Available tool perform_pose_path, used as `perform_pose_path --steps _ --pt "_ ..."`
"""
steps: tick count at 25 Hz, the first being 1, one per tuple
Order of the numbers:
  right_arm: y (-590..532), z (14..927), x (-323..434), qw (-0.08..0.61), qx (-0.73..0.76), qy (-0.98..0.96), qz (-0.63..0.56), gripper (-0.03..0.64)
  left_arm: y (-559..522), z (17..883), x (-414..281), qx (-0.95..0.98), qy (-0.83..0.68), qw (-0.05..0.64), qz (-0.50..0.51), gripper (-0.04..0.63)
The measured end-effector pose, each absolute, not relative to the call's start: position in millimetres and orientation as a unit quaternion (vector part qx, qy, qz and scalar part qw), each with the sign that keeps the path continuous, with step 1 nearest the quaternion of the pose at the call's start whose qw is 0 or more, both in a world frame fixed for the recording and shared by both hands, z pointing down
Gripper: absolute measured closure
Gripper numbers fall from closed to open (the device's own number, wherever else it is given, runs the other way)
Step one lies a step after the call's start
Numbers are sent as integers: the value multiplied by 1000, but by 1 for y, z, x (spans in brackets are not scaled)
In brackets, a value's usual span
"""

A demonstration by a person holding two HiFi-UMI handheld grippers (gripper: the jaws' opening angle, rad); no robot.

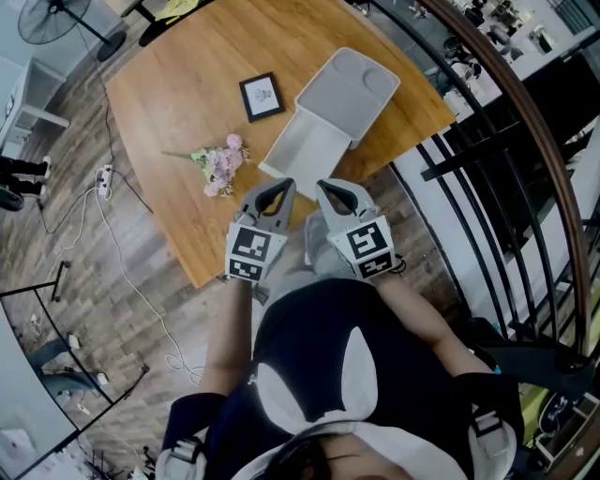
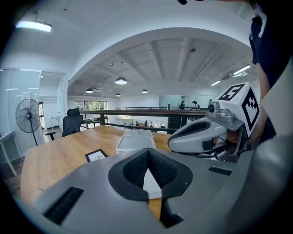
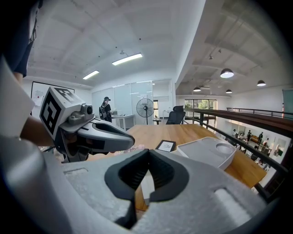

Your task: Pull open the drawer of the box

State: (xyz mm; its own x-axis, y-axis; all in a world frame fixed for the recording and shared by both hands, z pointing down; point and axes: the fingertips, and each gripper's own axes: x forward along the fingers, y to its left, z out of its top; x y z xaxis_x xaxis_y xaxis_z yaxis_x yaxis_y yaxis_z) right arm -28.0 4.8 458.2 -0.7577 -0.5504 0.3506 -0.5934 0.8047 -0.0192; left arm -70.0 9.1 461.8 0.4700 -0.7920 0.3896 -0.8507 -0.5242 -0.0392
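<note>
A white box [image 1: 349,86] lies on the wooden table [image 1: 178,94], with its drawer [image 1: 305,145] slid out toward me. The box also shows in the left gripper view [image 2: 135,140] and in the right gripper view [image 3: 211,153]. My left gripper [image 1: 282,186] and right gripper [image 1: 324,187] hover side by side at the table's near edge, just short of the drawer's front. Both are shut with nothing between their jaws. In the left gripper view the left gripper [image 2: 147,157] is closed tip to tip, and so is the right gripper [image 3: 147,159] in its own view.
A small framed picture [image 1: 262,96] lies left of the box, and a bunch of pink flowers [image 1: 218,167] lies nearer the front edge. A dark railing [image 1: 506,141] runs along the right. A fan [image 1: 58,19] stands beyond the table, and cables [image 1: 122,272] trail over the floor at left.
</note>
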Motion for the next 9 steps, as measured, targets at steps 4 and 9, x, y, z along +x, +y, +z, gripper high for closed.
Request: perform_pose_path --steps 4,9 --pt "7 456 -27 168 308 -934 68 620 10 460 -70 854 -481 80 182 578" --pt "9 458 -27 170 309 -933 69 620 12 462 -73 853 -482 81 185 578"
